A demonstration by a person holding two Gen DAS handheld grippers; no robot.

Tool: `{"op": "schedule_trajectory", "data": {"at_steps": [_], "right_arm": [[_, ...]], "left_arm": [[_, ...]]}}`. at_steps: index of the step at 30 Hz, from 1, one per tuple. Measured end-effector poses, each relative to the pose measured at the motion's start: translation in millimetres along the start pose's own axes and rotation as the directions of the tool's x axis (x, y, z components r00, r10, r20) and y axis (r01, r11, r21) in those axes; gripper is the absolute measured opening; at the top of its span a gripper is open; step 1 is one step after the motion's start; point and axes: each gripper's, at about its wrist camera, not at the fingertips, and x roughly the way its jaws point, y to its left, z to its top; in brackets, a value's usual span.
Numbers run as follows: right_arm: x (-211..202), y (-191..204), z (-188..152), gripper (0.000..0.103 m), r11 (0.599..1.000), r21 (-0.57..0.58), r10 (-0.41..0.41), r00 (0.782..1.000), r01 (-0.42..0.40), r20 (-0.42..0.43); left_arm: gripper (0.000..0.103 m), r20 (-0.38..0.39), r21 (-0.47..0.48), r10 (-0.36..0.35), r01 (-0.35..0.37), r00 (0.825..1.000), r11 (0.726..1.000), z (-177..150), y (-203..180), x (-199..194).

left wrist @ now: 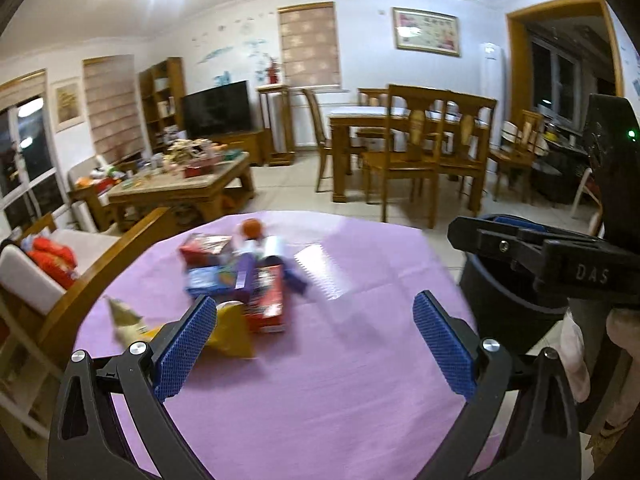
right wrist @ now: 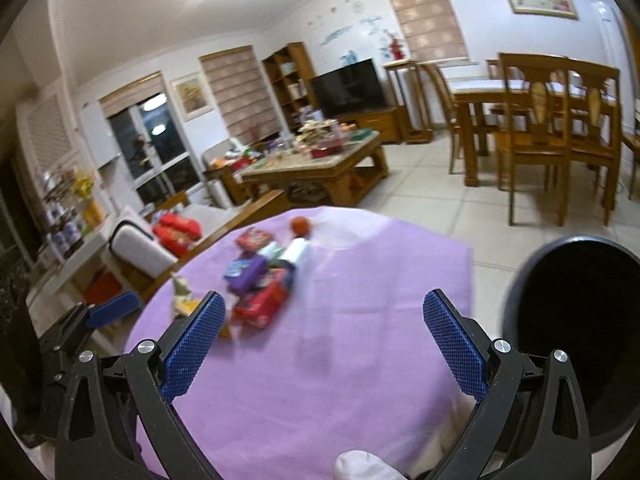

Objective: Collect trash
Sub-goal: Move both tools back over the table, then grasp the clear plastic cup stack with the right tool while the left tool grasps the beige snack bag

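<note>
A pile of trash lies on a purple-covered table: a red box, a blue-purple packet, a yellow wrapper, a crumpled paper and an orange ball. My left gripper is open and empty above the table, just right of the pile. My right gripper is open and empty, with the pile ahead to its left. A black bin stands right of the table; it also shows in the left wrist view under the right gripper's body.
A sofa with red cushions stands left of the table. A cluttered coffee table, a TV and a dining table with wooden chairs stand beyond on the tiled floor.
</note>
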Motion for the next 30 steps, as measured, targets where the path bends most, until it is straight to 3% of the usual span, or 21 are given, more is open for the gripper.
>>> {"op": "schedule_trajectory", "data": {"at_steps": [4,10,18,21,26,30], "right_arm": [[19,30,3,0.098,0.999,-0.030,0.024,0.999,-0.025,-0.021],[36,40,-10,0.098,0.997,-0.066,0.038,0.998,-0.041,-0.051],[76,48,-24,0.098,0.992,-0.112,0.047,0.990,-0.062,-0.131],[96,46,-25,0.098,0.992,-0.117,0.032,0.987,-0.051,-0.157],[132,25,-14,0.097,0.998,-0.059,0.013,0.978,-0.026,-0.208],[170,3,-5,0.089,1.000,-0.023,-0.024,0.962,0.019,-0.271]], "left_arm": [[0.098,-0.005,-0.039,0.017,-0.018,1.000,0.999,-12,26,-4],[0.098,-0.047,-0.144,0.055,-0.061,0.997,0.988,-29,91,4],[0.098,-0.152,-0.340,0.147,-0.191,0.977,0.921,-54,203,31],[0.098,-0.195,-0.386,0.119,-0.188,0.974,0.903,-59,231,50],[0.098,-0.271,-0.406,0.049,-0.161,0.961,0.899,-53,254,91],[0.098,-0.326,-0.417,0.000,-0.144,0.945,0.897,-50,263,121]]}}
